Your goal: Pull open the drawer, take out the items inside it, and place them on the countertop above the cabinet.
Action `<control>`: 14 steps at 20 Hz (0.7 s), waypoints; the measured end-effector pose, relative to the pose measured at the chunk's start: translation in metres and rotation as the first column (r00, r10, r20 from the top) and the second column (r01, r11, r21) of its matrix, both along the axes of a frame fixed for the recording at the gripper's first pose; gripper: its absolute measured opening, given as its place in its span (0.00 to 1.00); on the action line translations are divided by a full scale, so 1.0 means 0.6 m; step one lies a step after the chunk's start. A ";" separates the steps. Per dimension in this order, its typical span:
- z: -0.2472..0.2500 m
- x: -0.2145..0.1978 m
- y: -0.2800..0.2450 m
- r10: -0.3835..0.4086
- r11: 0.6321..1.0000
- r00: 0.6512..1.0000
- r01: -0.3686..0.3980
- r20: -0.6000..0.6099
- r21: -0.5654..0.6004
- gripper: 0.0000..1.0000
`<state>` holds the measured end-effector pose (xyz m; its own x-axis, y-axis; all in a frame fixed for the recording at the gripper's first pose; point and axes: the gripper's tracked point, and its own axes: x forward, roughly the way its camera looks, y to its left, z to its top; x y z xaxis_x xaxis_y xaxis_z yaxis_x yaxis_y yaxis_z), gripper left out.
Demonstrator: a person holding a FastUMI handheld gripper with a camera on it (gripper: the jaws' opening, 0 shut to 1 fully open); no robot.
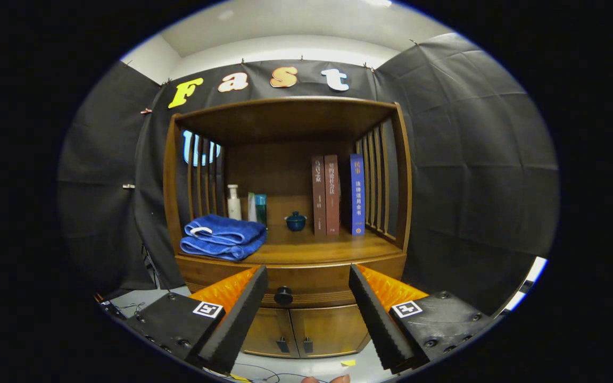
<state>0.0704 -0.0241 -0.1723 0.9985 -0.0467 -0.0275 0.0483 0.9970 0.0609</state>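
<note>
Drawer: the drawer (290, 284) is a shallow, curved wooden front running the width of the cabinet (402, 175), just under the countertop; it sits flush and closed.
Knob: a round dark knob (283, 295) sits at the middle of the drawer front.
Countertop: the wooden shelf surface above the drawer, the desk (317, 247), carries a folded blue towel (223, 236) at its left front, a white pump bottle (233, 202) and a teal-and-white tube or carton (257, 208) behind the towel, a small dark blue lidded pot (296, 221) near the middle, and three upright books (338, 194), two brown and one blue, to the right.
Lower doors: two wooden cabinet doors (306, 330) with small dark handles lie below the drawer.
Gripper pose: the gripper (306, 287) is held level and faces the cabinet front squarely, at drawer height.
Jaws: wide open, holding nothing; the two fingers (237, 314) spread to either side of the knob.
Drawer relative to jaws: the knob lies between the fingers and a little beyond their tips, slightly nearer the left one; no contact is visible.
Hand: fingertips of a person (325, 379) peek in beneath the gripper.
Floor: pale, with thin cables (256, 369) in front of the cabinet.
</note>
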 end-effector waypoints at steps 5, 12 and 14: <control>-0.096 0.081 0.011 0.011 0.999 0.997 -0.013 -0.080 -0.031 1.00; -0.186 0.183 0.066 0.064 0.996 0.984 -0.074 -0.165 -0.056 1.00; -0.203 0.204 0.082 0.079 0.995 0.981 -0.088 -0.175 -0.047 1.00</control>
